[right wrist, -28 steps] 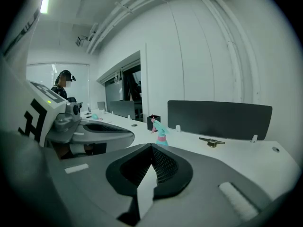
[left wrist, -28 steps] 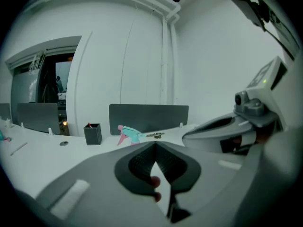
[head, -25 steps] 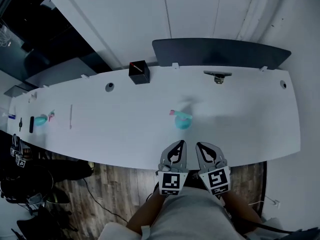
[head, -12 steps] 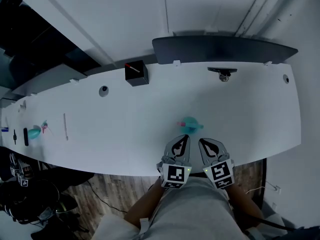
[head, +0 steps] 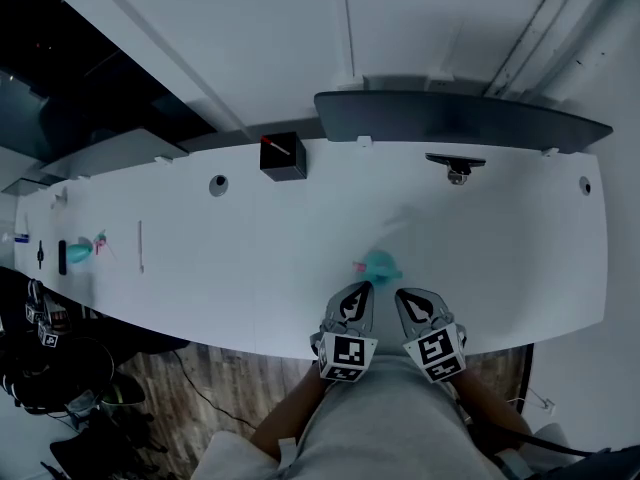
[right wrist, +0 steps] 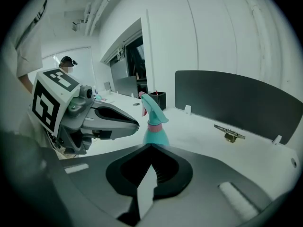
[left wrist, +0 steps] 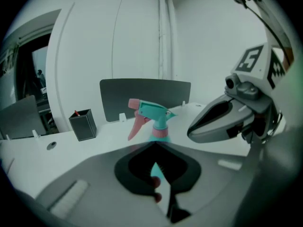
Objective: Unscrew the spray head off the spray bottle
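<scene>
A teal spray bottle (head: 379, 265) with a teal spray head and a pink trigger and collar stands upright on the white table (head: 250, 258), near its front edge. My left gripper (head: 364, 288) and right gripper (head: 401, 294) hover side by side just short of it, both shut and holding nothing. From the left gripper view, the bottle (left wrist: 154, 118) stands straight ahead beyond my shut jaws, with the right gripper (left wrist: 214, 122) beside it. The right gripper view has the bottle (right wrist: 154, 122) ahead and the left gripper (right wrist: 113, 119) to its left, apart from it.
A black pen holder (head: 282, 156) stands at the back of the table. A dark divider panel (head: 460, 118) runs behind it, and a metal clamp (head: 455, 165) sits by the panel. Another teal bottle (head: 80, 251) and small items lie far left.
Both grippers have come closer to the spray bottle, which now stands just beyond their tips. They stay shut and side by side.
</scene>
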A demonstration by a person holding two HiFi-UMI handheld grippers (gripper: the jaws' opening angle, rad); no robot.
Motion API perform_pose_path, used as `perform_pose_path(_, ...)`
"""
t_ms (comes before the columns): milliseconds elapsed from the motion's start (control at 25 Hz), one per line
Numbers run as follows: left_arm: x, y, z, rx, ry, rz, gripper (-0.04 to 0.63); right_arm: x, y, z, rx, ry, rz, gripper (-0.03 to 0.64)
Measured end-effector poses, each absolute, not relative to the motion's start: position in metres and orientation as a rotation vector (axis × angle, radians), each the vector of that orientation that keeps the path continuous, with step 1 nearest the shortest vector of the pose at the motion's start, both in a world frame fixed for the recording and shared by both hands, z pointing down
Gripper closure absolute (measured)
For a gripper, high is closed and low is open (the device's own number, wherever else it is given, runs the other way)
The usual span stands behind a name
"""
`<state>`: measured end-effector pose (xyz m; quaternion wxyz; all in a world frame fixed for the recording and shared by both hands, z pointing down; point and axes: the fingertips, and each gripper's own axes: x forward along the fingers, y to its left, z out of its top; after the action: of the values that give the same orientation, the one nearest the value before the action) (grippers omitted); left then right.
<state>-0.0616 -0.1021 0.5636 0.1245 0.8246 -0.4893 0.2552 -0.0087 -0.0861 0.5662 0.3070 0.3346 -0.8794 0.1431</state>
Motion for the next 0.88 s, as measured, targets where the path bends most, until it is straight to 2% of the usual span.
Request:
perform_pose_path(680,-0.068,-0.099,0.577,2.352,-1.426,0.837,0.594,-0.005,-0.101,0.572,0.837,-2.323,0.275,0.614)
perform_pose_path(720,-0.069,-0.099,0.577,2.350,-1.428,0.836,0.594,-0.008,-0.101,0.576,0.808,-2.326,0.280,0.584)
perform_pose_path(760,-0.070,-0.099,0.577,2.348,-1.430,0.834,0.594,-0.012,-0.100,0.580,0.773,-2.322,0.284,0.338)
perform_pose_path(800,-0.072,-0.099,0.576,2.345,-1.433,0.832,0.594,-0.014,-0.099,0.585,0.744,-2.312,0.283,0.229)
perform_pose_path(880,-0.075,-0.099,0.576,2.339,-1.437,0.828,0.594,-0.017,-0.101,0.593,0.716,-2.295,0.269,0.229)
